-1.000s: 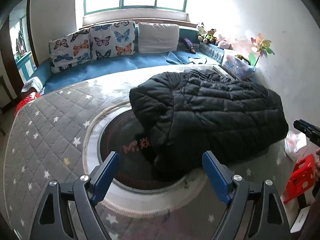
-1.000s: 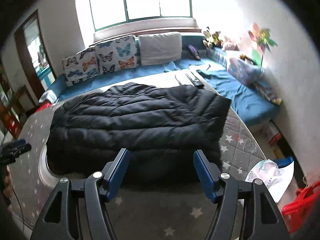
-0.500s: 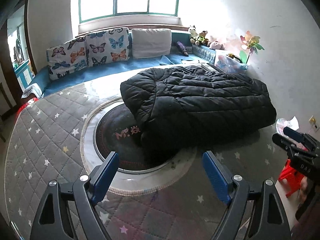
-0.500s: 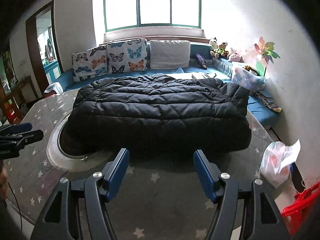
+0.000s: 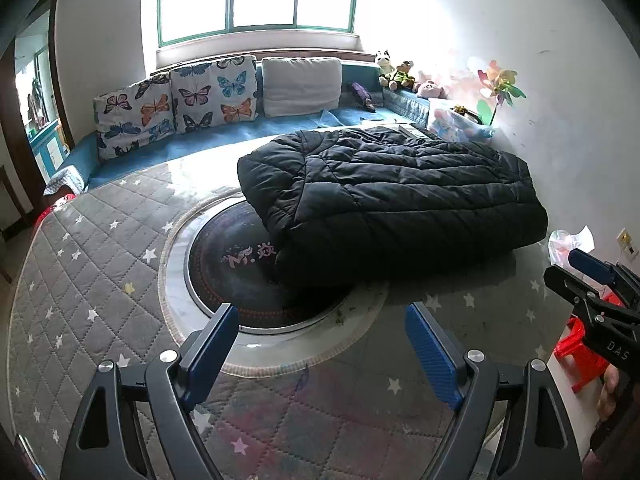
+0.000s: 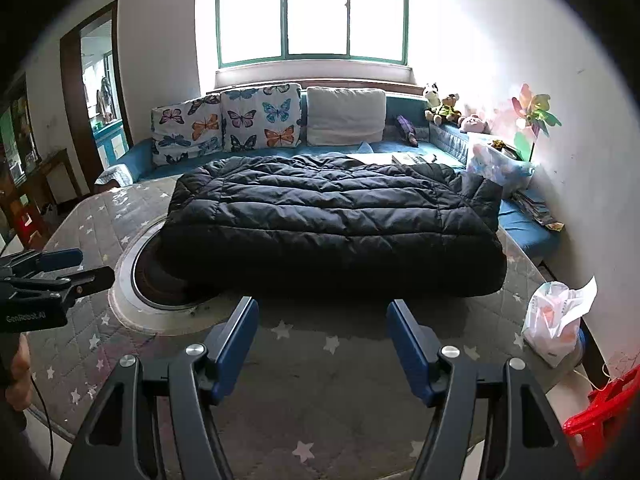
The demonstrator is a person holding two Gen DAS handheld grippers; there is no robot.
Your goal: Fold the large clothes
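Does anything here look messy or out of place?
Mostly tidy. The folded black jacket sits off-centre, half covering the round inset in the table. A crumpled plastic bag sits at the table's right edge.

Legible markings — three in total. The dark round glass inset [image 5: 240,276] in the grey star-quilted bench [image 5: 100,264] carries pink lettering "M." followed by an unreadable character. The right tool [image 5: 576,276] body reads "DAS". The left tool [image 6: 86,266] body reads "GenRobot.AI".
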